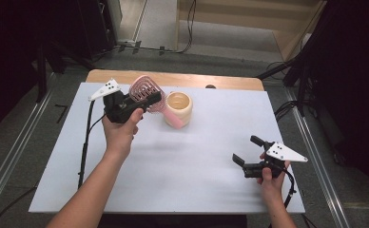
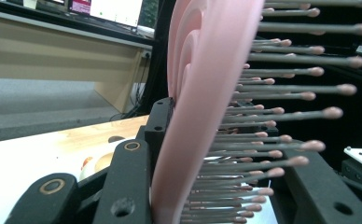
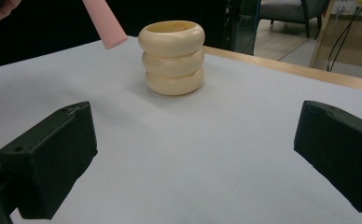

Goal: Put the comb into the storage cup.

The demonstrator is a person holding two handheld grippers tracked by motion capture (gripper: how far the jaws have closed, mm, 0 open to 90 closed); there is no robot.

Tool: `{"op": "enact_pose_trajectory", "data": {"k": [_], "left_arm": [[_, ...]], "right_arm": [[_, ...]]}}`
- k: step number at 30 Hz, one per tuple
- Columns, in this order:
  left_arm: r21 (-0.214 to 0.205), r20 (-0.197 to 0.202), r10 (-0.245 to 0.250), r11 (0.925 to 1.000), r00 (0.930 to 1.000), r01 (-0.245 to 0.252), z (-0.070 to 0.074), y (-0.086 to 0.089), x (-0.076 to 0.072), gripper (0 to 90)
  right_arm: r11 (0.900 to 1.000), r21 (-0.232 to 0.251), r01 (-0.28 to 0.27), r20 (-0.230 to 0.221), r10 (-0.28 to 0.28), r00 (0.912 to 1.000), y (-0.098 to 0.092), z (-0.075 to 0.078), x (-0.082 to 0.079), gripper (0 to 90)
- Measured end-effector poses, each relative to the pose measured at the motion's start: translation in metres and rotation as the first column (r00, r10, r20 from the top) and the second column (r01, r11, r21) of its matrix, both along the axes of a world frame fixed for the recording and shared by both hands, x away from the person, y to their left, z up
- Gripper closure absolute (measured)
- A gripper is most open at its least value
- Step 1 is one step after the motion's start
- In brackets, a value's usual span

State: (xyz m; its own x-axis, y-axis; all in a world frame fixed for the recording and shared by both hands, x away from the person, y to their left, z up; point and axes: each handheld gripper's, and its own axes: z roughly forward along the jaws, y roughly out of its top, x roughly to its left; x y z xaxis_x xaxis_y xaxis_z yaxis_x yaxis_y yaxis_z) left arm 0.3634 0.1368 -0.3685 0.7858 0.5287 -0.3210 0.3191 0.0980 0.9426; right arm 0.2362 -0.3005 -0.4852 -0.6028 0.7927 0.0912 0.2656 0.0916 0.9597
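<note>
A pink hairbrush (image 1: 143, 89) is held in the air at the table's back left, and my left gripper (image 1: 151, 100) is shut on its round head. In the left gripper view the pink head (image 2: 202, 93) stands edge-on between the jaws, its bristles pointing right. The handle (image 3: 105, 23) slants down and ends just above the table, close beside a cream ribbed cup (image 1: 179, 107) without touching it. The cup (image 3: 172, 56) stands upright with its mouth open. My right gripper (image 1: 245, 149) is open and low at the front right, with nothing between its jaws (image 3: 193, 158).
A white sheet (image 1: 197, 185) covers the table, with a wooden strip (image 1: 173, 78) showing at the far edge. The left gripper's black cable (image 1: 85, 147) trails down the left side. Dark frames and floor cables surround the table.
</note>
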Motion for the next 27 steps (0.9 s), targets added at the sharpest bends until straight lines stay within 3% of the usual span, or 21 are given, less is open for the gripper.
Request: {"op": "enact_pose_trajectory", "data": {"k": [27], "left_arm": [[0.002, 0.003, 0.034, 0.9994, 0.9994, -0.034, 0.014, -0.005, 0.035, 62.5]], "right_arm": [[0.9998, -0.018, 0.009, -0.029, -0.010, 0.9995, -0.003, -0.010, 0.005, 0.0]]}}
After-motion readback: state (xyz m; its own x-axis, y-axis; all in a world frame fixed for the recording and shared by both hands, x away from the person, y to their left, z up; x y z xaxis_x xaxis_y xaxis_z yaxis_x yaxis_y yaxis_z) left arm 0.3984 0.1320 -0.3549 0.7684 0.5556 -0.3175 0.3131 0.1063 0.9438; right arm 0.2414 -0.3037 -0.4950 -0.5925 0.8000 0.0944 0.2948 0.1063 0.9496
